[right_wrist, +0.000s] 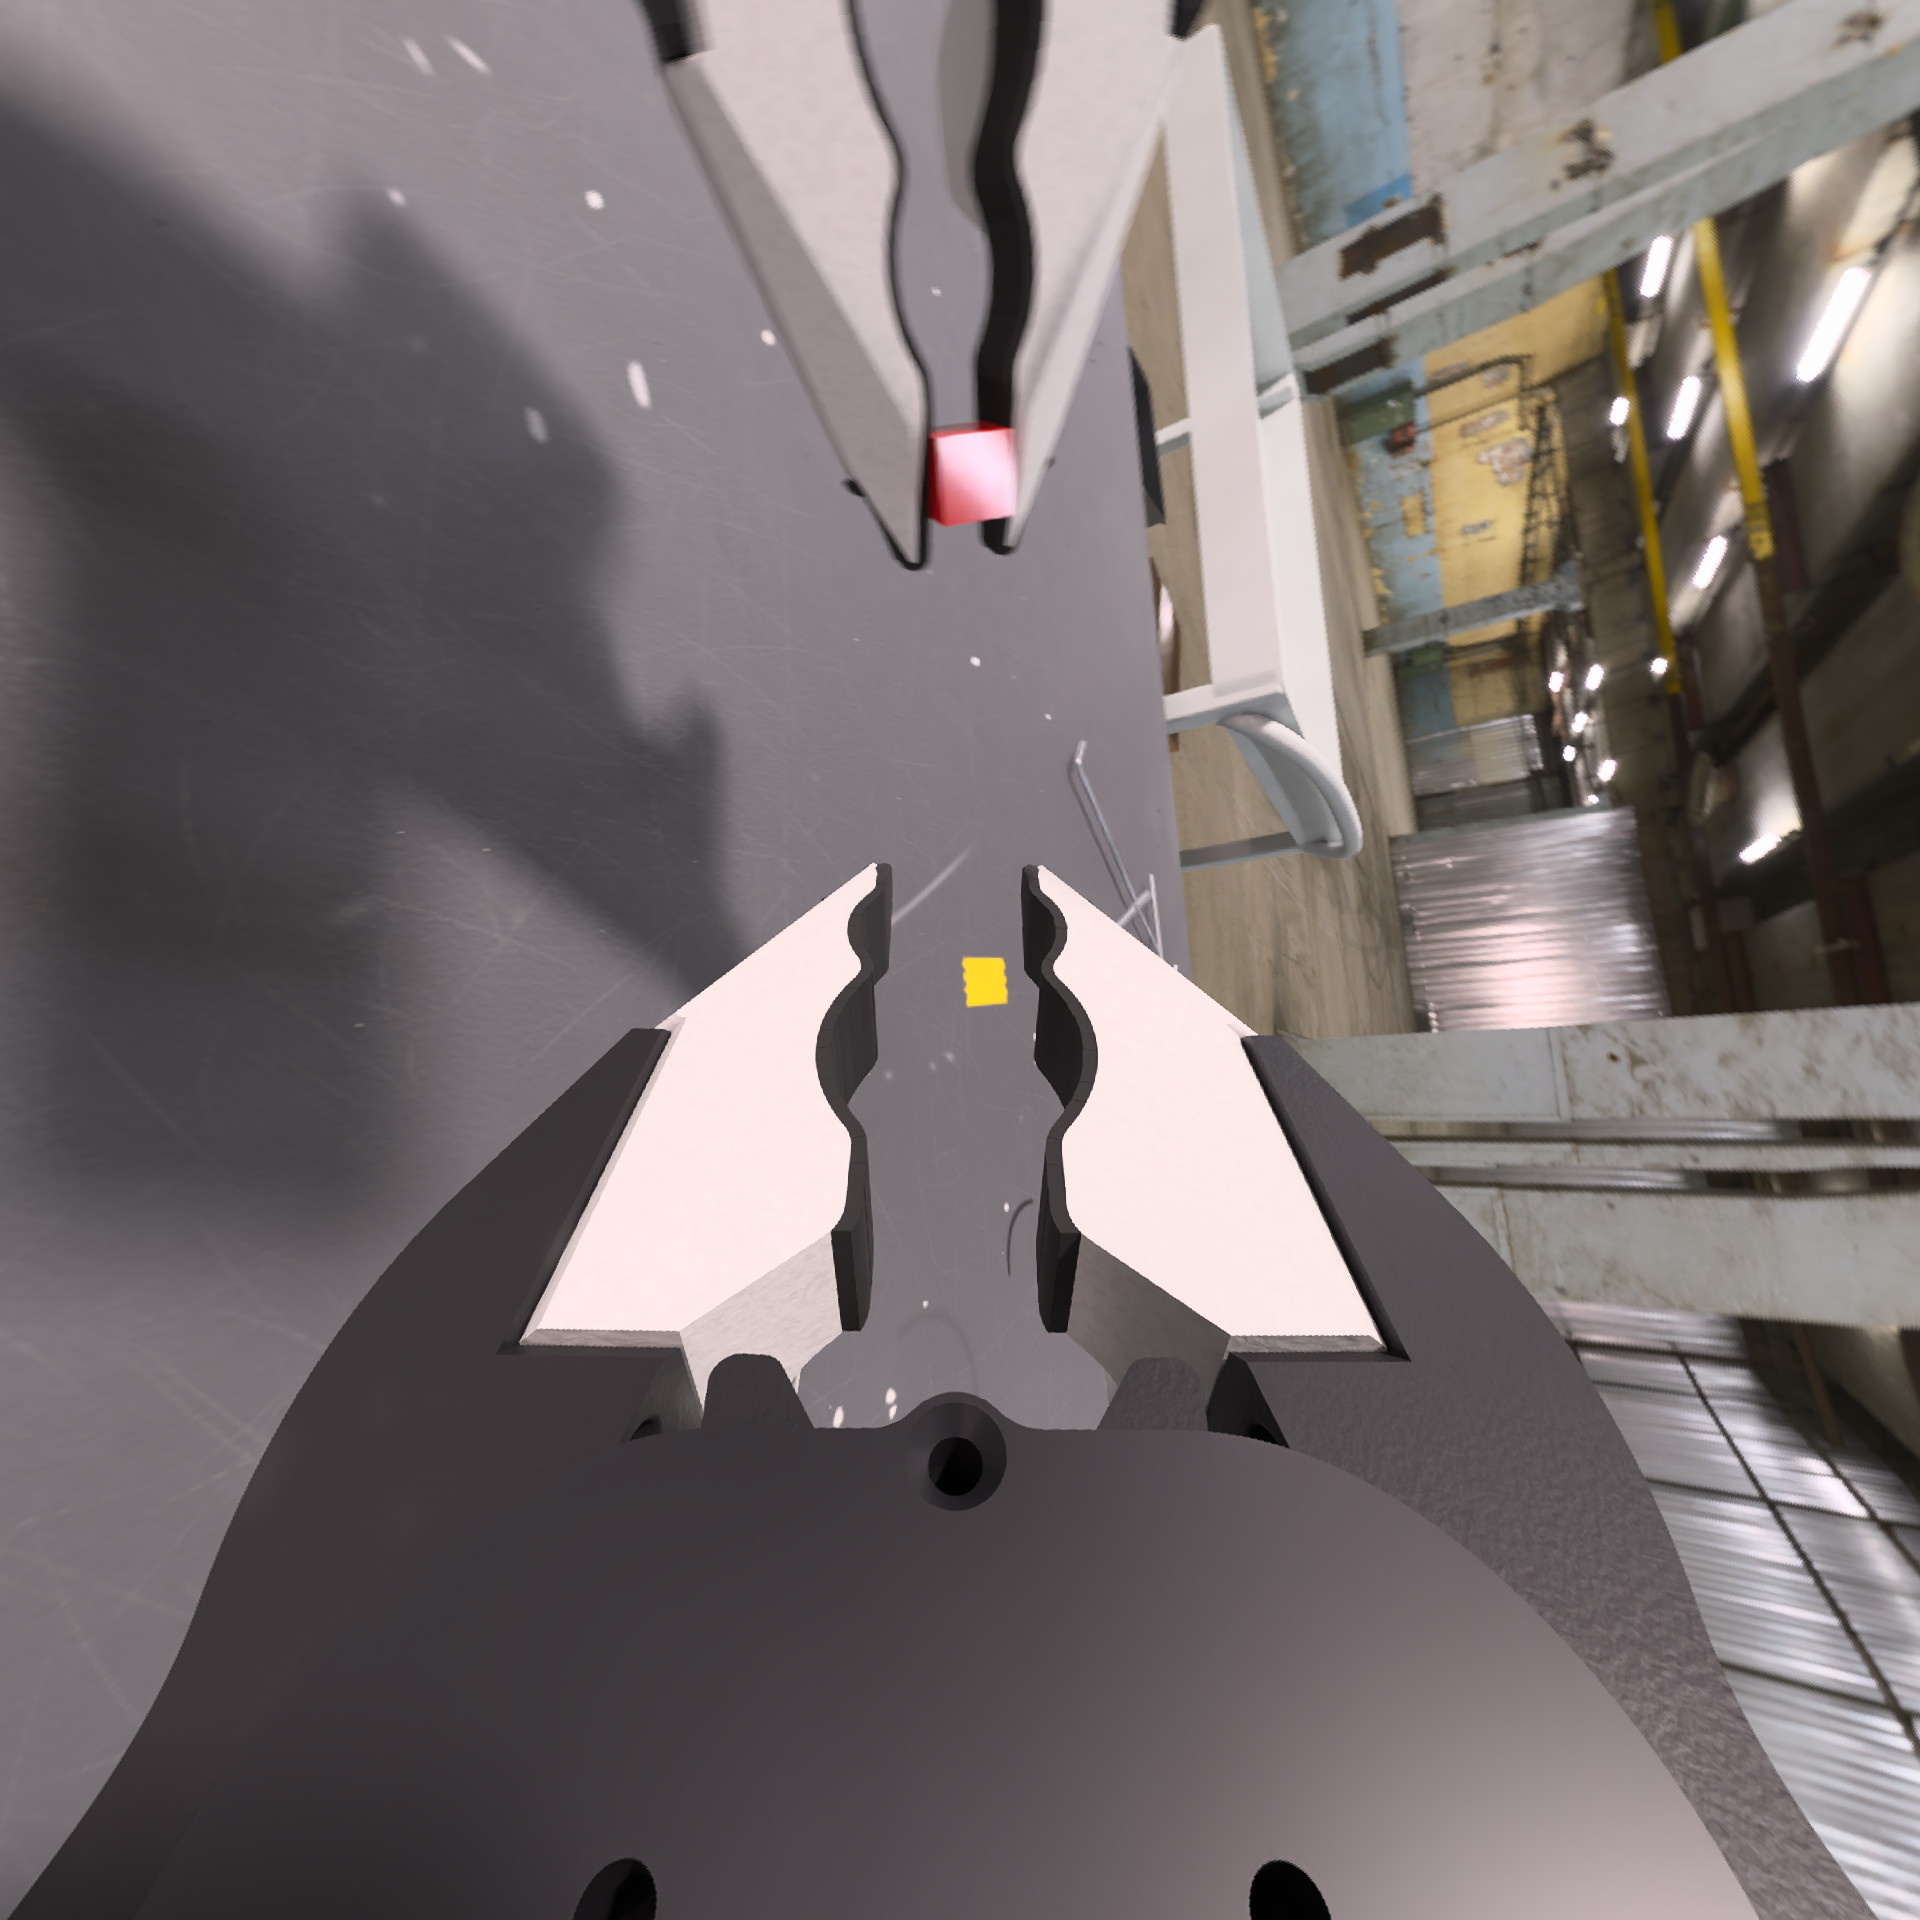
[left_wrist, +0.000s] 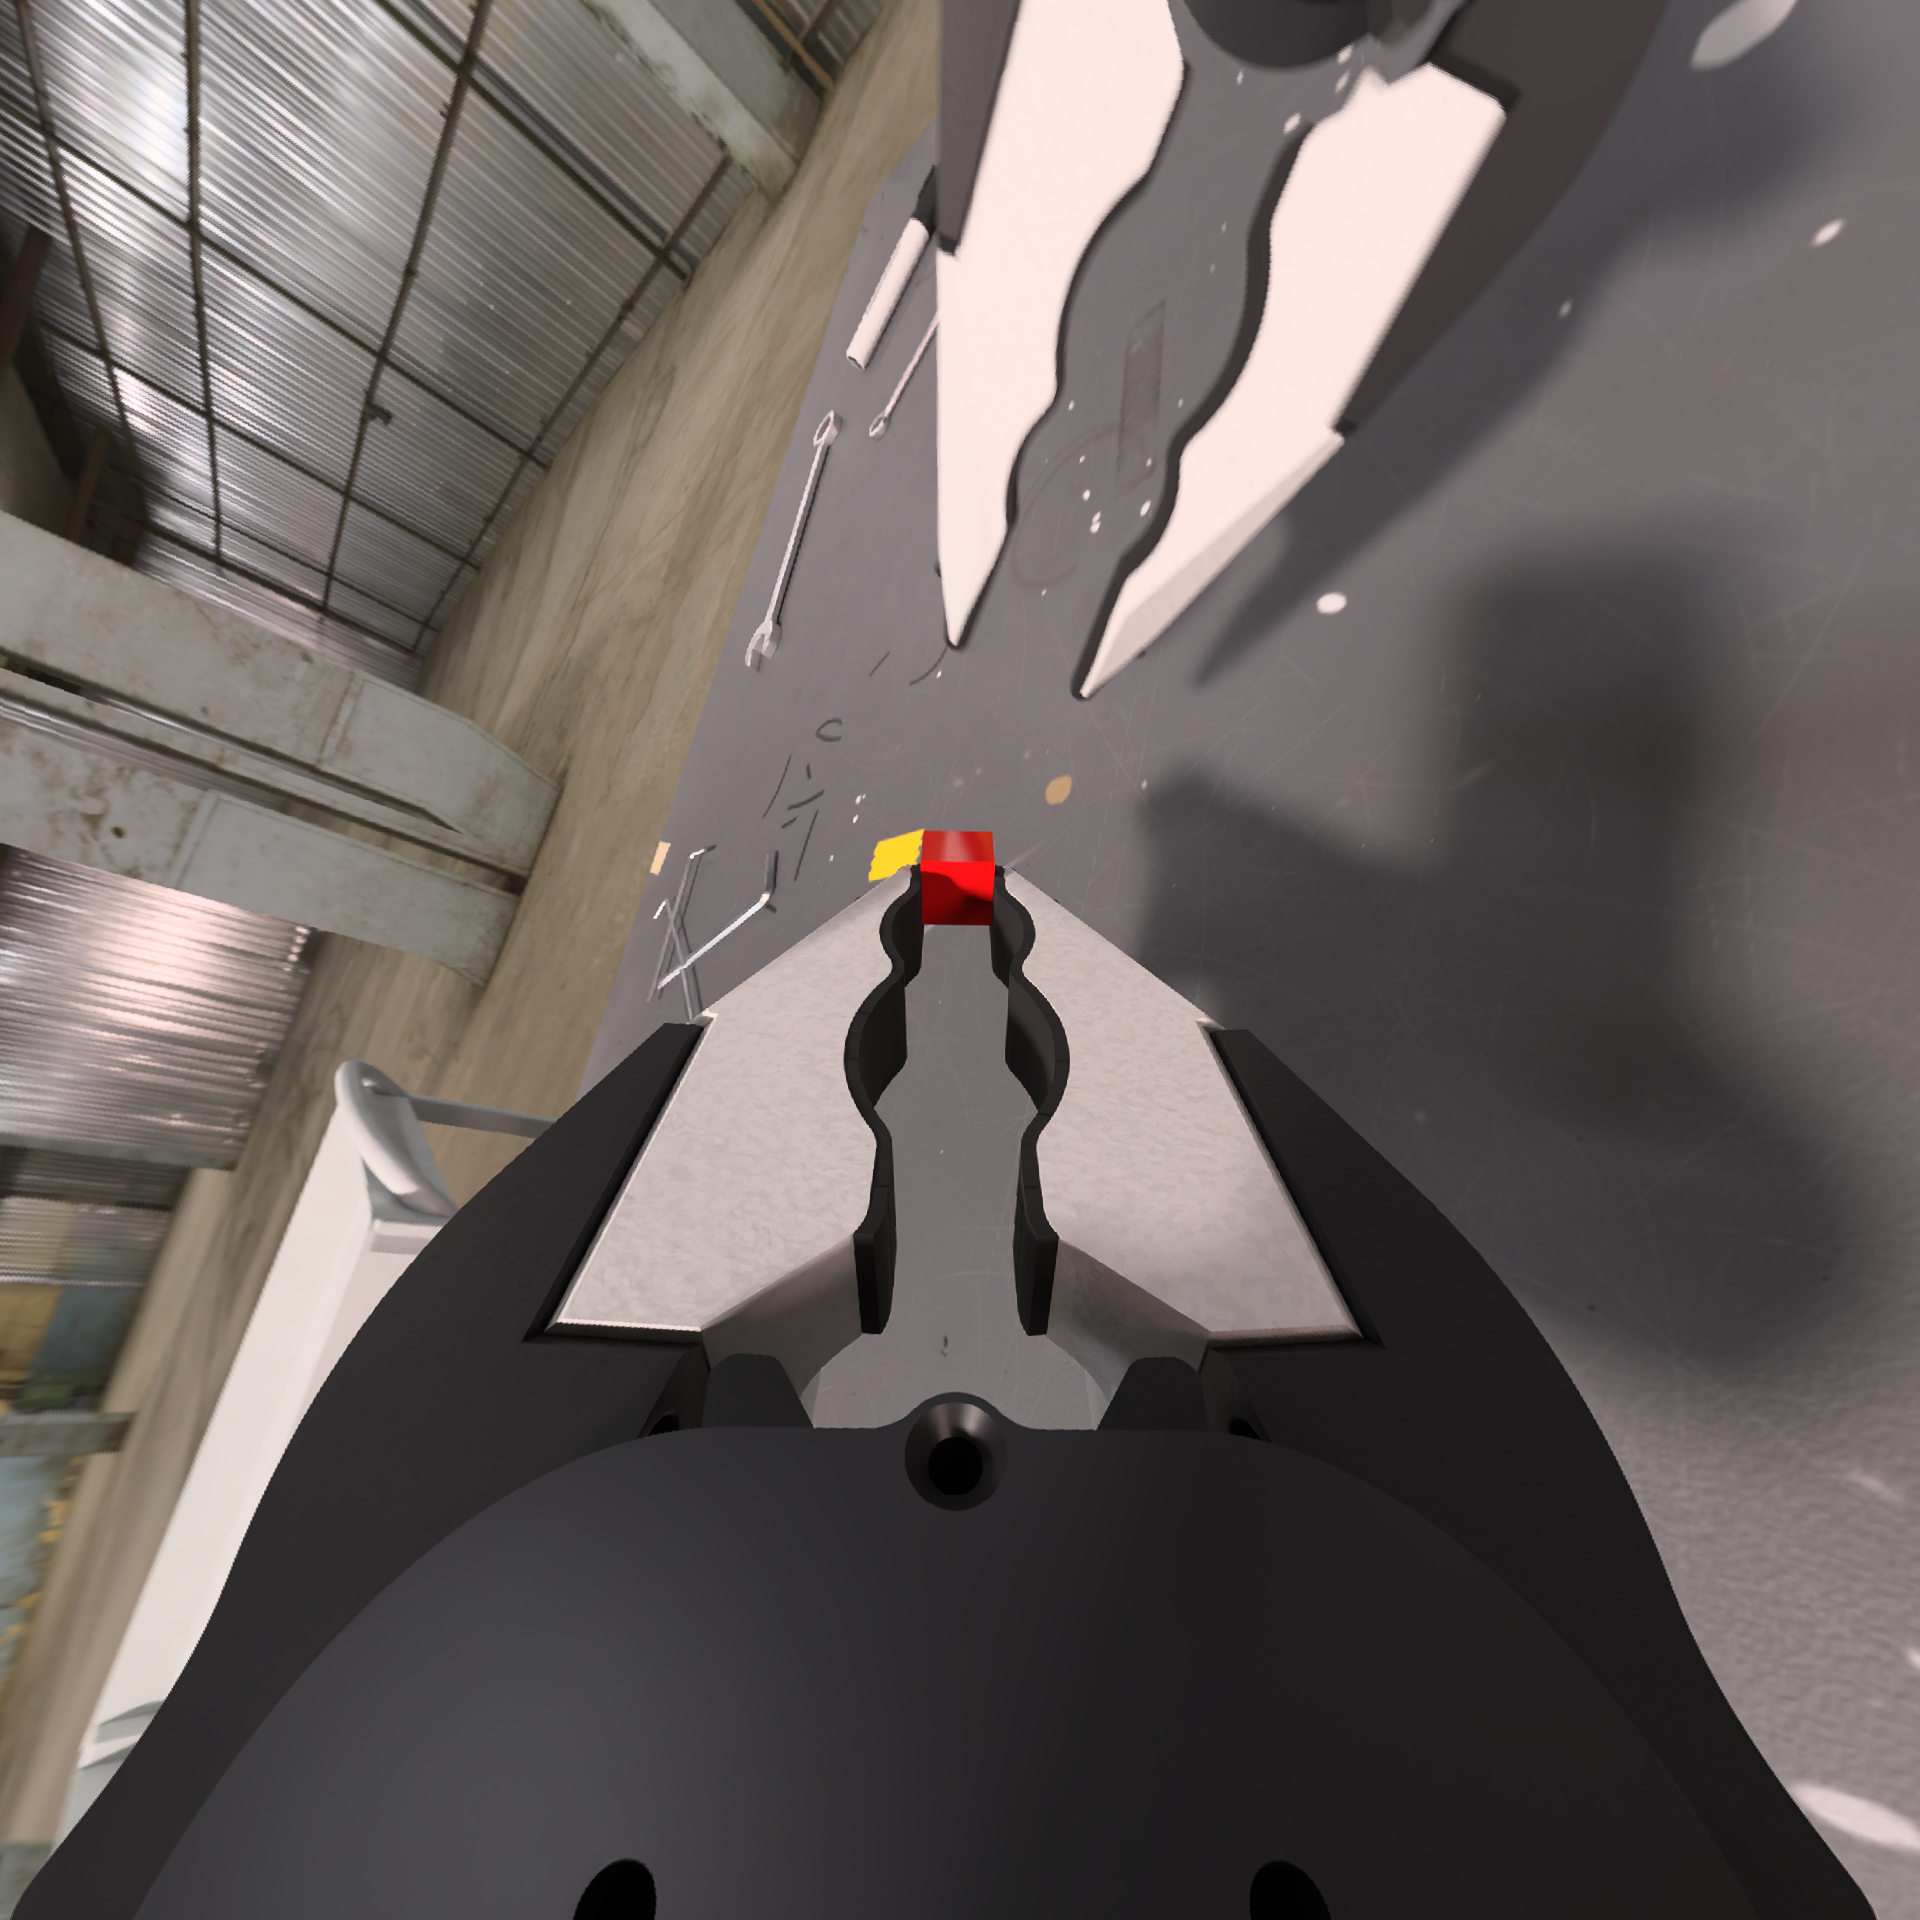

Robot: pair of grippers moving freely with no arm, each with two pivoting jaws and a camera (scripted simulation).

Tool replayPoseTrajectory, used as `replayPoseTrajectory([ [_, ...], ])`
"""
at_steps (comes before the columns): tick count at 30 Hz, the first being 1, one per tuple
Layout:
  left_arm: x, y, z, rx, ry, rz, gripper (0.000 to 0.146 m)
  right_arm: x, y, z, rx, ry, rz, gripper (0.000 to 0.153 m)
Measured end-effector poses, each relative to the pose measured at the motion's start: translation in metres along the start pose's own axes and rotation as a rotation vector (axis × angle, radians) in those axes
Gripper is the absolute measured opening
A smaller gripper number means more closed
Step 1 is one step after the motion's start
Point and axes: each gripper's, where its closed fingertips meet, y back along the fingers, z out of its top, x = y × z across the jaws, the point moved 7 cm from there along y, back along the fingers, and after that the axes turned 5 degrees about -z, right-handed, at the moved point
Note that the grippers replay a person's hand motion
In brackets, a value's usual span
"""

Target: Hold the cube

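The red cube (left_wrist: 957, 878) sits at the centre of the left wrist view, clamped between the fingertips of the left gripper (left_wrist: 957, 883). In the right wrist view it appears in the upper middle, pinched at the tips of that same gripper. The right gripper (right_wrist: 956, 883) occupies the lower middle of its view, jaws apart and holding nothing. A yellow patch (right_wrist: 985, 982) lies on the grey tabletop (right_wrist: 416, 1039) between its fingers. Wrenches (left_wrist: 795, 535) lie near the tabletop's edge, upper middle of the left view.
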Motion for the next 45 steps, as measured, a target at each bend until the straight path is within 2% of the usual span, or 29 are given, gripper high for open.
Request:
replayPoseTrajectory([
  [3,-0.002,0.001,0.007,-0.060,0.043,-0.032,0.012,0.011,-0.004,0.007,0.003,0.072,0.051,0.023],
  [4,-0.005,0.000,0.009,-0.033,0.008,-0.030,0.012,0.012,-0.004,0.009,0.003,0.098,0.042,0.022],
  [6,-0.007,0.000,0.013,0.035,-0.105,0.011,0.011,0.007,-0.003,0.012,-0.029,0.053,0.011,0.021],
  [9,0.001,0.010,0.020,-0.052,-0.035,0.014,0.012,-0.006,0.001,0.014,-0.026,-0.005,-0.007,0.020],
  [11,0.007,0.014,0.019,-0.051,-0.024,0.031,0.012,-0.008,0.002,0.010,-0.026,-0.021,-0.015,0.020],
  [17,0.006,0.010,0.010,0.023,-0.002,0.046,0.012,-0.008,0.001,0.001,-0.021,-0.045,-0.027,0.020],
  [20,0.009,0.008,0.005,0.151,-0.060,0.116,0.012,-0.009,0.003,0.002,-0.026,-0.043,-0.037,0.020],
  [22,0.009,0.005,0.001,0.232,-0.077,0.129,0.012,-0.009,0.005,0.003,-0.026,-0.027,-0.055,0.020],
  [29,-0.001,-0.002,0.009,0.287,-0.125,0.124,0.012,0.000,0.005,0.006,-0.084,0.084,-0.124,0.020],
  [33,0.000,0.002,0.007,0.243,-0.028,0.086,0.012,0.002,0.010,0.010,-0.172,0.092,-0.131,0.020],
  [36,0.000,0.003,0.007,0.280,-0.046,0.096,0.012,0.005,0.011,0.013,-0.191,0.118,-0.139,0.020],
  [39,-0.001,0.006,0.005,0.226,-0.023,0.025,0.012,0.007,0.013,0.012,-0.224,0.116,-0.133,0.021],
  [45,-0.002,0.012,0.006,0.166,0.041,-0.032,0.012,0.007,0.014,0.012,-0.239,0.101,-0.138,0.021],
])
